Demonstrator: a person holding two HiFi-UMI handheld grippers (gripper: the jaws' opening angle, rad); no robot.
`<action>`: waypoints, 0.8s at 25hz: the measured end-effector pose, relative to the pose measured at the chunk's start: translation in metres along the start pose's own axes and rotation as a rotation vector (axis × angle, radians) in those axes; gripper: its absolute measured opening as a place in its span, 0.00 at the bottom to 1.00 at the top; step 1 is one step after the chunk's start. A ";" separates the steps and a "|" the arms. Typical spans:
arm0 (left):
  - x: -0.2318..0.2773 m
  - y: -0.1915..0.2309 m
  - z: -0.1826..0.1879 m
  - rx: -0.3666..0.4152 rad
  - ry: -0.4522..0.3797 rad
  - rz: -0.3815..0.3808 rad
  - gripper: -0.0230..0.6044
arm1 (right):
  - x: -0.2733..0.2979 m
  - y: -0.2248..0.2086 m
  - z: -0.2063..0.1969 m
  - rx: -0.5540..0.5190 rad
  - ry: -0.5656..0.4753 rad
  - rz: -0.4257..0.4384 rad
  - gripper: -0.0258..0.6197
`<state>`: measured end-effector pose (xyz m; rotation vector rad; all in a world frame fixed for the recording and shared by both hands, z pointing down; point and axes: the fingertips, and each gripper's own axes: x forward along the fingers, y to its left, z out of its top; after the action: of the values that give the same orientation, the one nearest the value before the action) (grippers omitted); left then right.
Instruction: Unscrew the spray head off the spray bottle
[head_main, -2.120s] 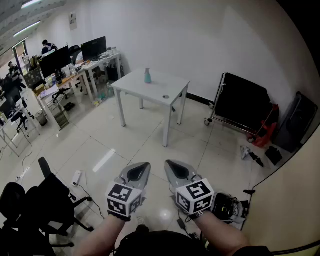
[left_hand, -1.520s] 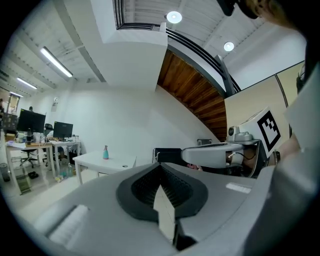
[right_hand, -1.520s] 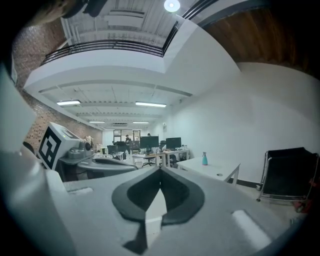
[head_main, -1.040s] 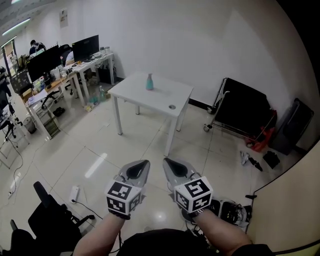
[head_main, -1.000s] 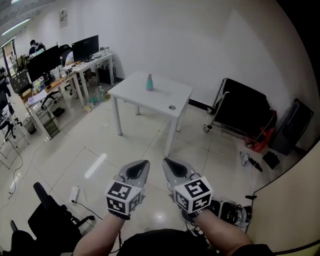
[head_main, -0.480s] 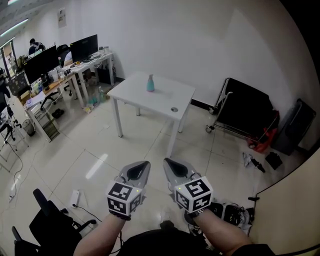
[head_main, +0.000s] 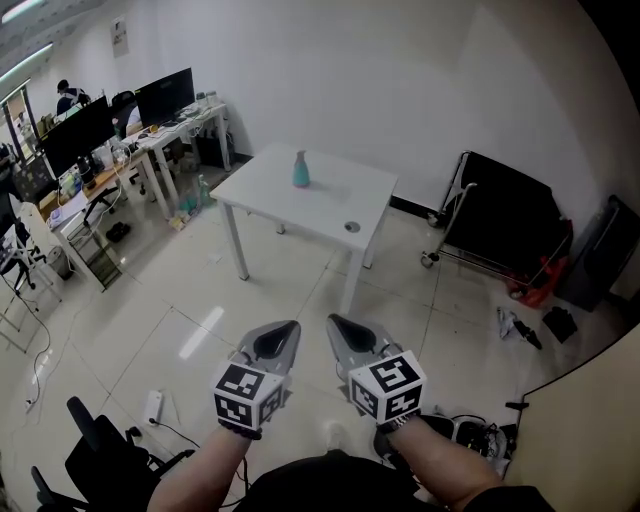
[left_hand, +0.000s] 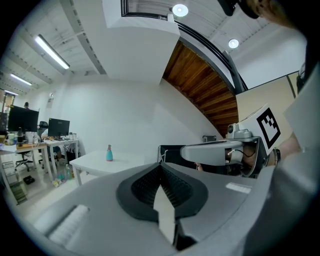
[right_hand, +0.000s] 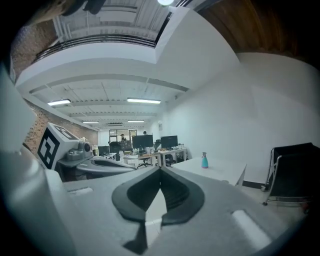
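A small teal spray bottle (head_main: 300, 170) with a pale head stands upright on a white table (head_main: 330, 205) well ahead of me. It also shows far off as the teal bottle (left_hand: 109, 153) in the left gripper view and the teal bottle (right_hand: 204, 160) in the right gripper view. My left gripper (head_main: 290, 328) and right gripper (head_main: 335, 323) are held side by side low in the head view, both shut and empty, pointing toward the table. A small round object (head_main: 352, 227) lies near the table's right front corner.
Desks with monitors (head_main: 165, 98) and office chairs line the left side. A black folded cart (head_main: 505, 215) stands against the wall to the right, with clutter (head_main: 525, 330) on the floor near it. A black chair (head_main: 110, 460) is at lower left. Glossy tiled floor lies between me and the table.
The table and bottle have drawn nearer and slid slightly right in the head view as I walk forward. Both grippers stay shut in the same place in the picture.
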<state>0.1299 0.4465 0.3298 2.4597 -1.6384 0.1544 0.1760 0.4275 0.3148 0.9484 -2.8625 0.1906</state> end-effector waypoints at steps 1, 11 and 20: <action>0.008 0.003 0.002 0.000 0.002 0.004 0.06 | 0.005 -0.007 0.002 0.001 -0.001 0.004 0.03; 0.079 0.026 0.021 0.005 0.012 0.050 0.06 | 0.044 -0.072 0.011 0.015 -0.001 0.041 0.03; 0.123 0.041 0.023 -0.012 0.016 0.069 0.06 | 0.070 -0.110 0.013 0.012 0.021 0.068 0.03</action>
<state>0.1397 0.3157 0.3341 2.3880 -1.7130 0.1732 0.1852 0.2965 0.3222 0.8472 -2.8795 0.2236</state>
